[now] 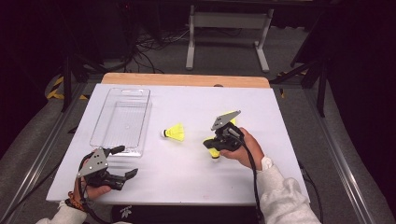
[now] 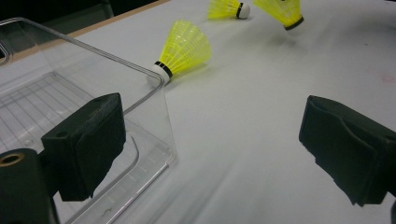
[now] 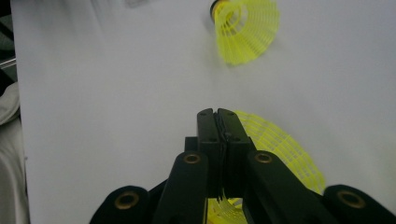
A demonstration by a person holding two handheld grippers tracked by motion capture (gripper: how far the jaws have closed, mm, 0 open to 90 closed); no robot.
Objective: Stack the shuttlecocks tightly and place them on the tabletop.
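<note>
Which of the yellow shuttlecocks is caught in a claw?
The shuttlecock pinched in the right claw. The other one lies free on the table, nearer the clear tray.

White table top [image 1: 187, 177], wooden strip [image 1: 187, 80] along its far edge. Clear plastic tray [image 1: 122, 116], rectangular, ribbed floor, on the left half of the table. Yellow shuttlecock [image 1: 174, 133], white cork, lying on its side just right of the tray. Grey metal frame [image 1: 229, 21] on the carpeted floor beyond.
</note>
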